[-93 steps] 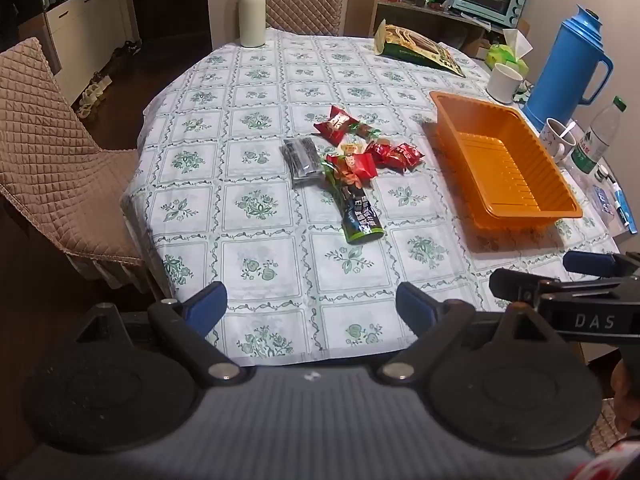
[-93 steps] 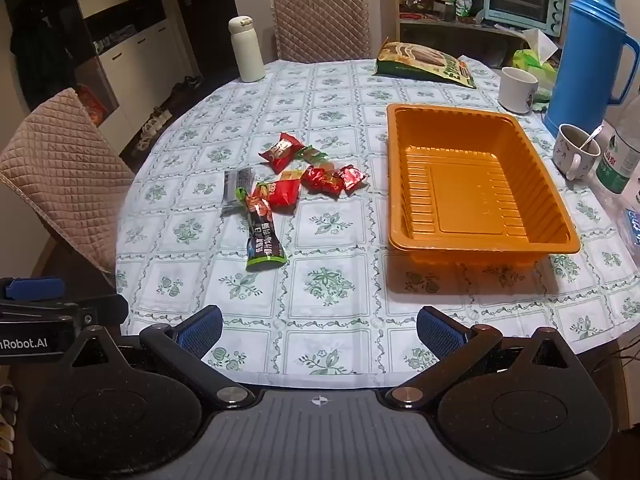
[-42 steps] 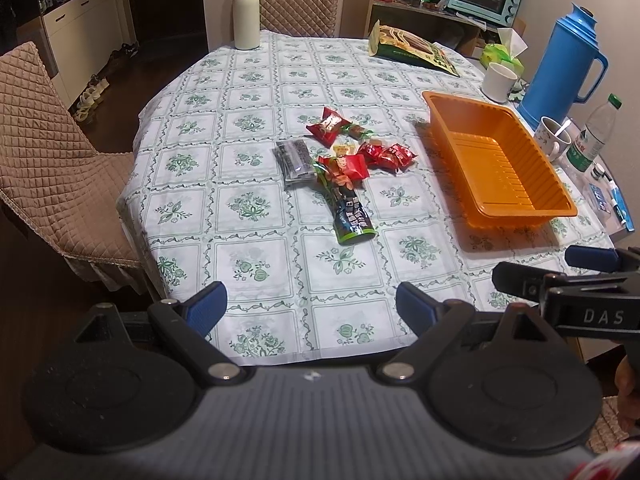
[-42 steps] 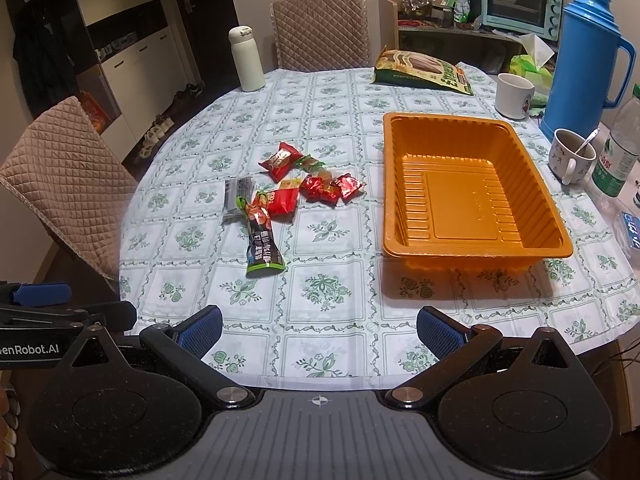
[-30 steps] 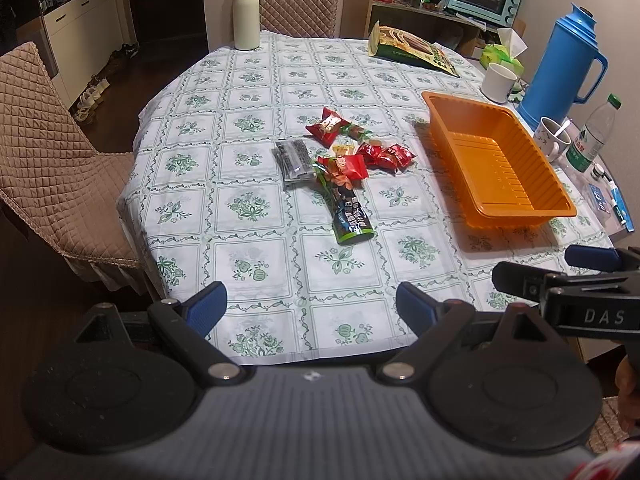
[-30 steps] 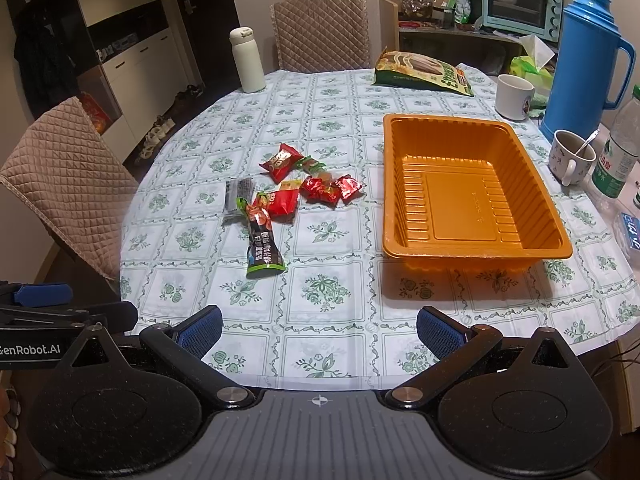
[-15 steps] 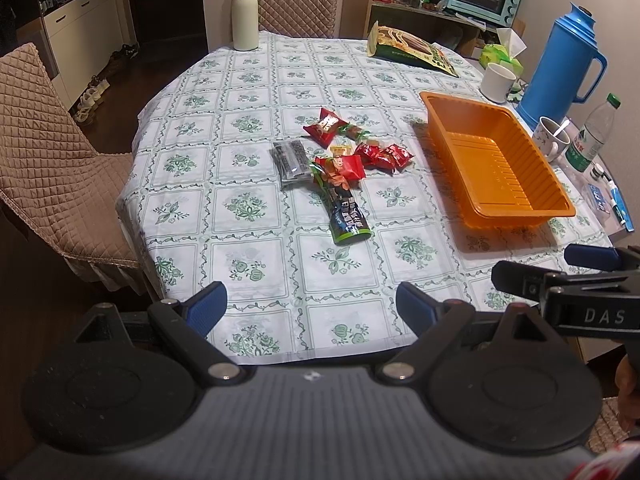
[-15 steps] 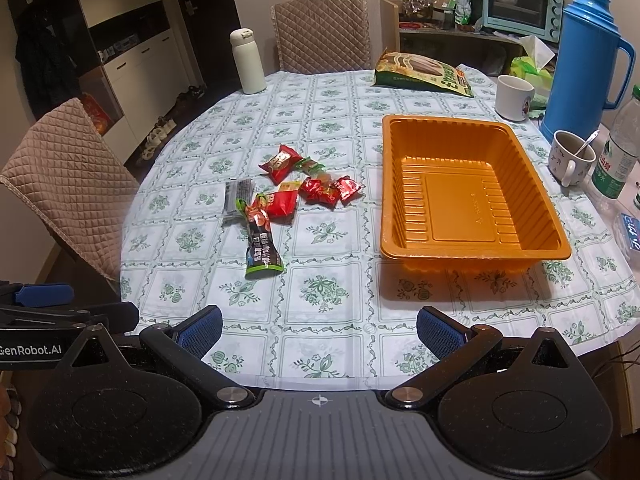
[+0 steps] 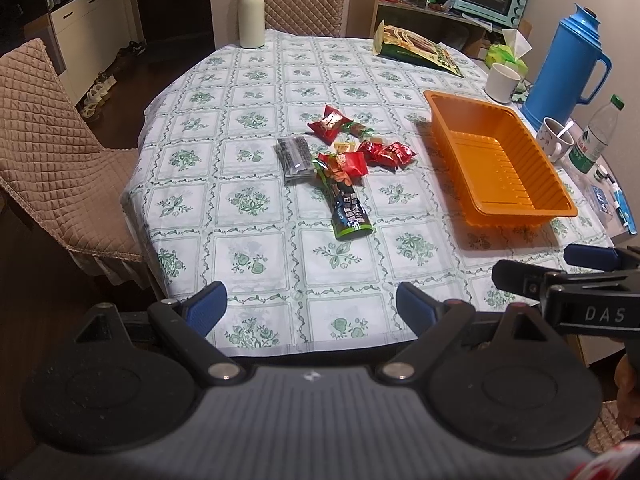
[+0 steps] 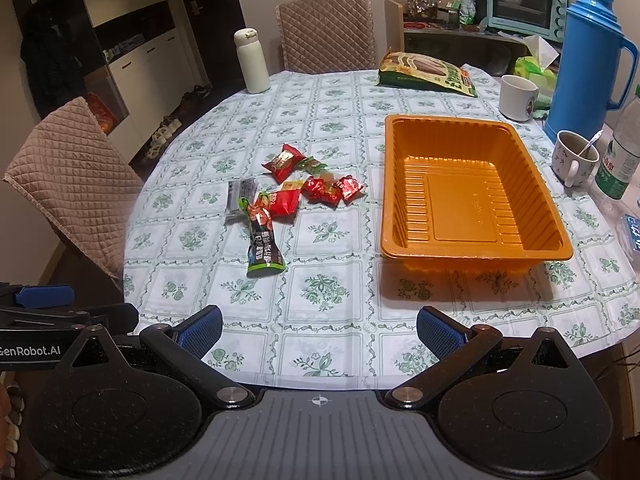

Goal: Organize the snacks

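Several snack packets lie together mid-table: a long green and black pack (image 9: pixel 347 208) (image 10: pixel 262 246), a dark grey pack (image 9: pixel 295 157) (image 10: pixel 239 195), a red pack (image 9: pixel 328 124) (image 10: pixel 283 162) and small red candies (image 9: pixel 386 153) (image 10: pixel 334 191). An empty orange tray (image 9: pixel 516 204) (image 10: pixel 472 256) stands to their right. My left gripper (image 9: pixel 312 306) is open and empty above the table's near edge. My right gripper (image 10: pixel 319 326) is open and empty near the front edge, below the tray.
A white flask (image 9: pixel 251 14), a large green snack bag (image 10: pixel 428 70), a white mug (image 10: pixel 518 96), a blue thermos (image 10: pixel 588 56), a cup with a spoon (image 10: pixel 574 156) and a water bottle (image 10: pixel 622 152) stand around the table. Quilted chairs (image 9: pixel 52 140) (image 10: pixel 326 32) are left and behind.
Both grippers have drifted slightly back from the table, so the snacks and tray look a little farther away. Nothing on the table has moved.
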`<state>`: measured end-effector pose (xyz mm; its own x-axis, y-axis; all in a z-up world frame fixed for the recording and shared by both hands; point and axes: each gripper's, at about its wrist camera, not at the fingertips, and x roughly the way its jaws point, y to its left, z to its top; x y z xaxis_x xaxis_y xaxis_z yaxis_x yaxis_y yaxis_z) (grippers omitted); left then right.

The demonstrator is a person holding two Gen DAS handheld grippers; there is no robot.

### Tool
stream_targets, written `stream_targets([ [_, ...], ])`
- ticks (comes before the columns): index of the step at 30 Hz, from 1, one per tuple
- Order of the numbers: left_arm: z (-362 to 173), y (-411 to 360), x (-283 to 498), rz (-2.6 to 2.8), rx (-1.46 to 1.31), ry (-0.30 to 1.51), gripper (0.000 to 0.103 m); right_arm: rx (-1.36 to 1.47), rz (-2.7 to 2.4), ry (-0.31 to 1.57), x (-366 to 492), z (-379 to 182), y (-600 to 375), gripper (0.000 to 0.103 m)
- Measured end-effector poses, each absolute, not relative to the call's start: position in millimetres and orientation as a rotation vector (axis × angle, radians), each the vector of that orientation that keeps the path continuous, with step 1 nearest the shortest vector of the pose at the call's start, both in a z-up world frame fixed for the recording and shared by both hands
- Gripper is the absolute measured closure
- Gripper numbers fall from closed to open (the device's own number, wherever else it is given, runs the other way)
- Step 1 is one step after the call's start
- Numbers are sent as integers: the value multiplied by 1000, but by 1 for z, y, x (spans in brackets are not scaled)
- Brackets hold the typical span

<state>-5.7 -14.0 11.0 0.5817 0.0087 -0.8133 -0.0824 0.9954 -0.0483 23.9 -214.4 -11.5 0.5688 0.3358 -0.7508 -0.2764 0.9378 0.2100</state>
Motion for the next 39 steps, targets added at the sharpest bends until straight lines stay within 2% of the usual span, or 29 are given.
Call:
stream_targets([
  [22,-8,-17,-23,127,-115,968,12,82,449,834,16,-29,-236,0],
  [24,-12,-16,-19,125,-104,971,12,86,457,833,18,-32,-235,5],
  [29,-24,-7,-1,111,-85,975,13,103,471,822,27,-39,-228,10],
  [39,-50,24,69,24,-30,1001,13,111,462,805,72,-53,-195,25],
])
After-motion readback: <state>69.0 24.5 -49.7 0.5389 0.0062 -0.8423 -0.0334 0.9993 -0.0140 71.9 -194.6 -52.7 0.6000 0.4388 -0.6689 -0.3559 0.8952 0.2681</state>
